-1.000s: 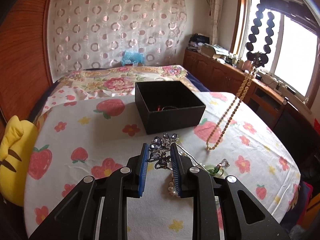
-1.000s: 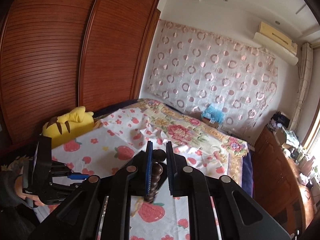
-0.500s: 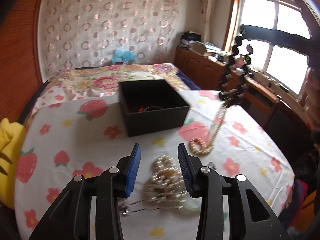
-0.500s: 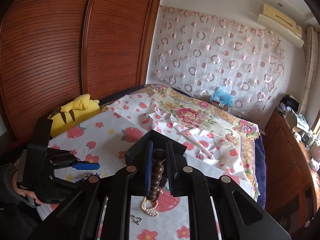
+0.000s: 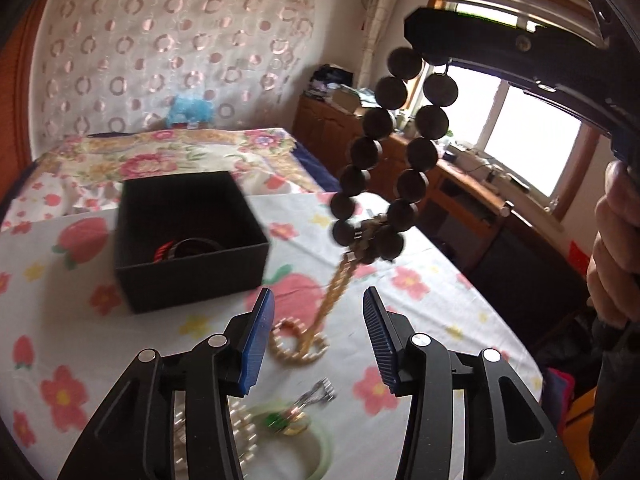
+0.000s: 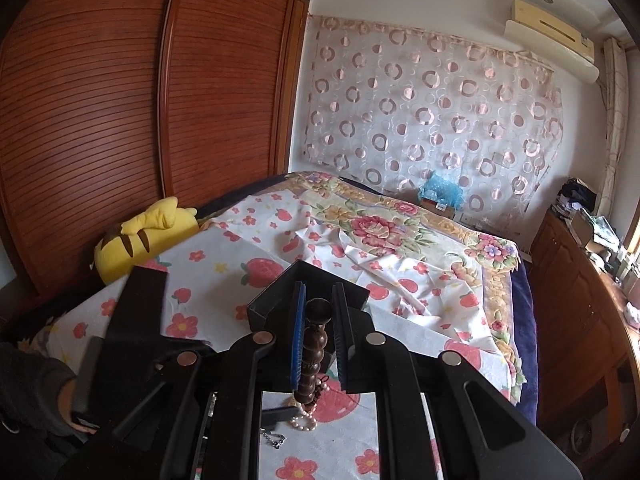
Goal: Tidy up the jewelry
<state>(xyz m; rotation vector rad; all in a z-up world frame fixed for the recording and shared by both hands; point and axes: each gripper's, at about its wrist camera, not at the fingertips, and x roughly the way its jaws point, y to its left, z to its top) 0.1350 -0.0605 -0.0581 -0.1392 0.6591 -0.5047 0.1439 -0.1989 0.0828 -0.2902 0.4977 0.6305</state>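
My right gripper (image 6: 319,312) is shut on a dark wooden bead bracelet (image 6: 313,354), which hangs in the air at the upper right of the left wrist view (image 5: 384,168). A pearl strand (image 5: 332,300) trails from the bracelet down to the cloth. My left gripper (image 5: 318,320) is open and empty, low over the strand's coiled end. The black jewelry box (image 5: 180,240) stands open at the left, with a dark bangle and something red inside. It also shows just beyond the right fingers (image 6: 260,304). Pearls, a silver clip (image 5: 316,394) and a green bangle (image 5: 324,444) lie near me.
The jewelry lies on a white cloth with strawberries and flowers (image 5: 60,340) spread over a bed. A yellow plush toy (image 6: 140,240) sits at the bed's left by a wooden wardrobe (image 6: 120,100). A wooden cabinet (image 5: 472,200) runs under the window at the right.
My left gripper has let go of the purple crystal ornament, opened wide and moved right. My right gripper has carried the bracelet and its pearl strand lower and toward the box.
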